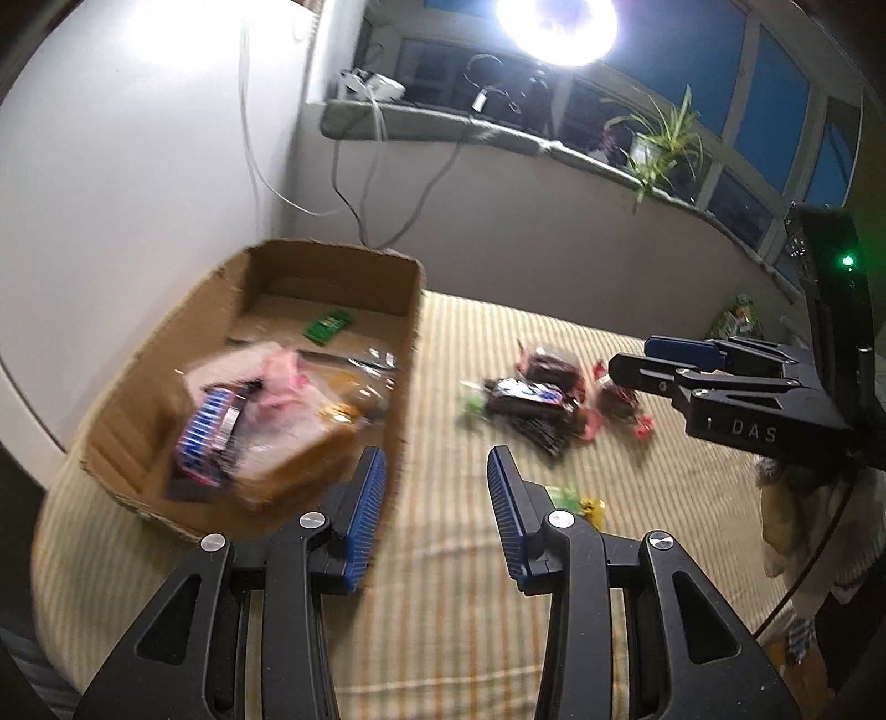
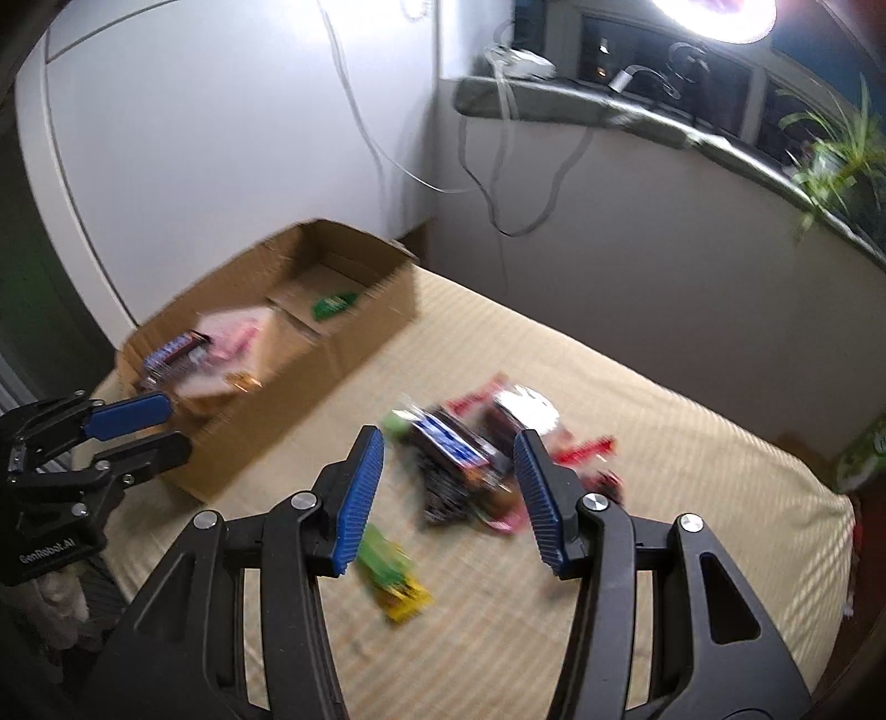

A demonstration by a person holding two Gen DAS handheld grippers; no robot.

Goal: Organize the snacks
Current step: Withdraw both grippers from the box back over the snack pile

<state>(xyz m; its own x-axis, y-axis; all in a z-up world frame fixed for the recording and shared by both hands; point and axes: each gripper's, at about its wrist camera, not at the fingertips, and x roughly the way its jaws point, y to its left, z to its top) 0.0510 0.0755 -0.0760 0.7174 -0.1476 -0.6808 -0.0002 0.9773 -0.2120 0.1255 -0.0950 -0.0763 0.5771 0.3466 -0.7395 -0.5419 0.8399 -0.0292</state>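
Two empty grippers over the striped bed, cardboard box (image 1: 332, 266) as landmark.

The left gripper (image 1: 437, 471) tilts down beside the box's near right corner, jaws apart, holding nothing. The right gripper (image 2: 448, 448), right of the box, angles down over the loose snack pile (image 2: 470, 443), jaws wider apart, empty. A green-yellow packet (image 2: 393, 576) lies nearest, long axis running diagonally toward the box. More snacks (image 1: 249, 415) lie inside the box, blurred.

White walls (image 1: 138, 166), bright lamp (image 1: 556, 25), windowsill (image 1: 498, 135)
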